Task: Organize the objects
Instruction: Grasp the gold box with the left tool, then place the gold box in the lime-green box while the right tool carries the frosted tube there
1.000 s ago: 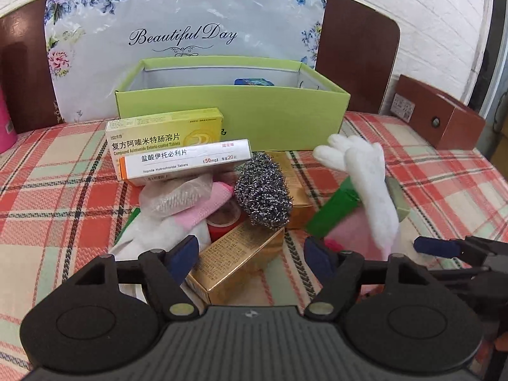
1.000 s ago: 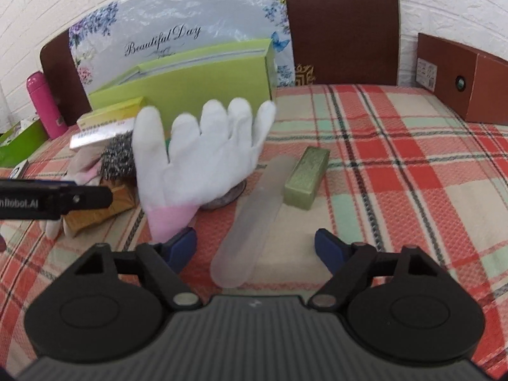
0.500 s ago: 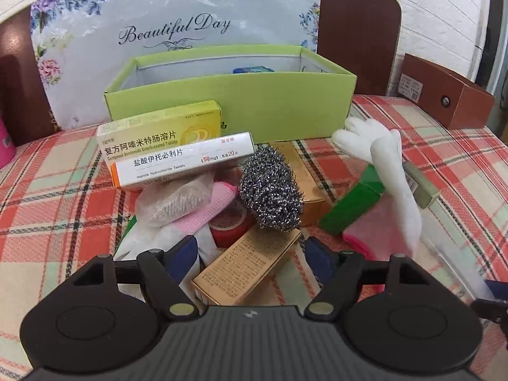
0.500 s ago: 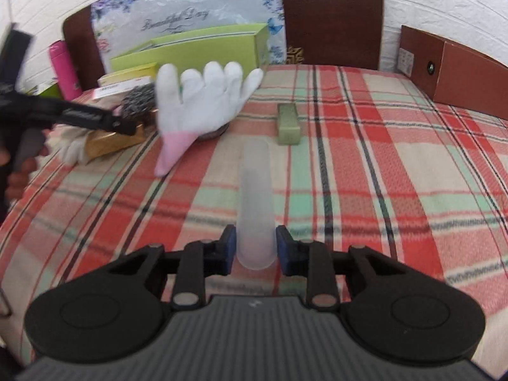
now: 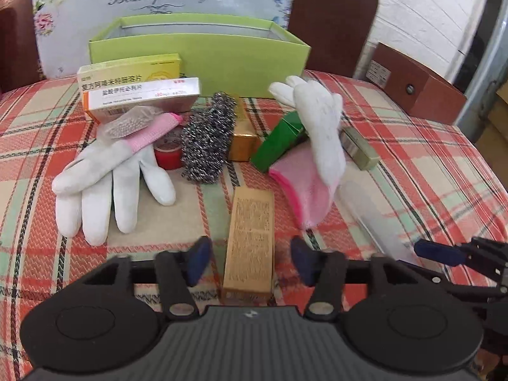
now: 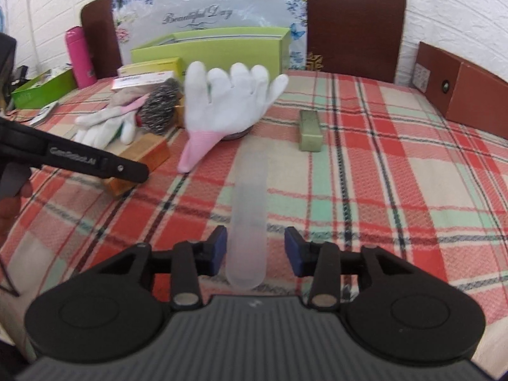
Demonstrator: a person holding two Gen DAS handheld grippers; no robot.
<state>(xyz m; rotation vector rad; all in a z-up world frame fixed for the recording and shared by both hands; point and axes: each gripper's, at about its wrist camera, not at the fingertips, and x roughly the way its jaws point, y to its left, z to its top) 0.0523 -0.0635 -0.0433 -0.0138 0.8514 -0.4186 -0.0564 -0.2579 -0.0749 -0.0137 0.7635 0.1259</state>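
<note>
1. My left gripper (image 5: 249, 260) is spread wide, one finger on each side of the near end of a gold carton (image 5: 250, 241) that lies lengthwise on the plaid tablecloth (image 5: 428, 158); neither pad touches it.
2. My right gripper (image 6: 255, 250) is also open, its blue pads (image 6: 219, 247) standing off either side of a frosted translucent tube (image 6: 249, 209) lying flat on the cloth.
3. Beyond the gold carton sit a steel wool scourer (image 5: 208, 139), a red tape roll (image 5: 168, 155) and a flat white glove (image 5: 108, 184) with a pink cuff.
4. A second white glove (image 6: 228, 101) stands propped up, draped against a green carton (image 5: 279, 143).
5. Two stacked medicine boxes (image 5: 139, 92) lie just in front of the lime-green open box (image 5: 203, 54).
6. An olive carton (image 6: 311, 130) lies alone, well apart to the right.
</note>
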